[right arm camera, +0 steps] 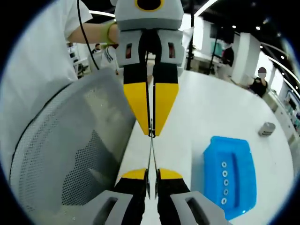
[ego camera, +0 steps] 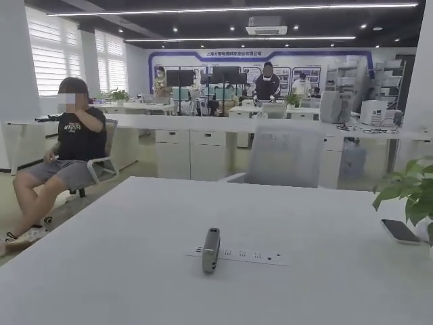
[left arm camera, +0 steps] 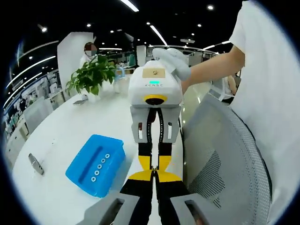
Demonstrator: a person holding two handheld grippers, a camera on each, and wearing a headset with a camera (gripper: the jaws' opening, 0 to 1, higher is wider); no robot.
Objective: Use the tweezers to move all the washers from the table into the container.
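Blue container (right arm camera: 230,174) lies on white surface (right arm camera: 201,108), to right of both tongs as seen in right gripper view. Five washers (right arm camera: 224,183) sit in row in its slot. Right tongs (right arm camera: 150,175) clenched on near end of thin tweezers (right arm camera: 150,152). Left tongs (left arm camera: 153,174) face them, clenched, tips at tweezers' far end; grip on tweezers there looks likely but unclear. Grey mesh chair (right arm camera: 70,154) stands left, at surface edge.

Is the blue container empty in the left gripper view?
No, five washers lie in a row in the recess of the blue container.
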